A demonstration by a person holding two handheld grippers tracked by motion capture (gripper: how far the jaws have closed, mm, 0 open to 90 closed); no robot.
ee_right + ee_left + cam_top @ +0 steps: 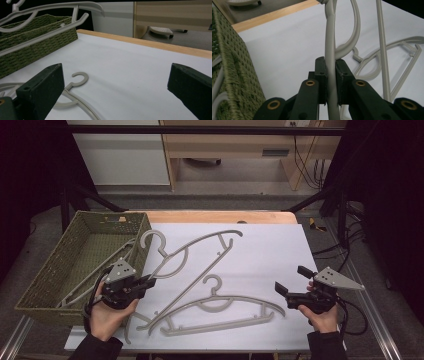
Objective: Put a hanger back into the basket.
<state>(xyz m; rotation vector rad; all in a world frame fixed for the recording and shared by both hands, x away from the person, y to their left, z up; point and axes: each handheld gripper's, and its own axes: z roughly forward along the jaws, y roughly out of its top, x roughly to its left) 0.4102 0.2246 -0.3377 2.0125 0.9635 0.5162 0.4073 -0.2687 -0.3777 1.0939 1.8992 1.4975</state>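
Beside the basket (75, 255), the left gripper (150, 281) clamped on a hanger (200, 255) (long axis diagonal, hook toward basket).

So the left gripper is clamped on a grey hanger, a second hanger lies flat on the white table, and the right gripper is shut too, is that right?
Not quite: the right gripper is open, its jaws standing wide apart with nothing between them, as the right gripper view shows. The left gripper is clamped on a grey hanger, and a second hanger lies flat on the white table.
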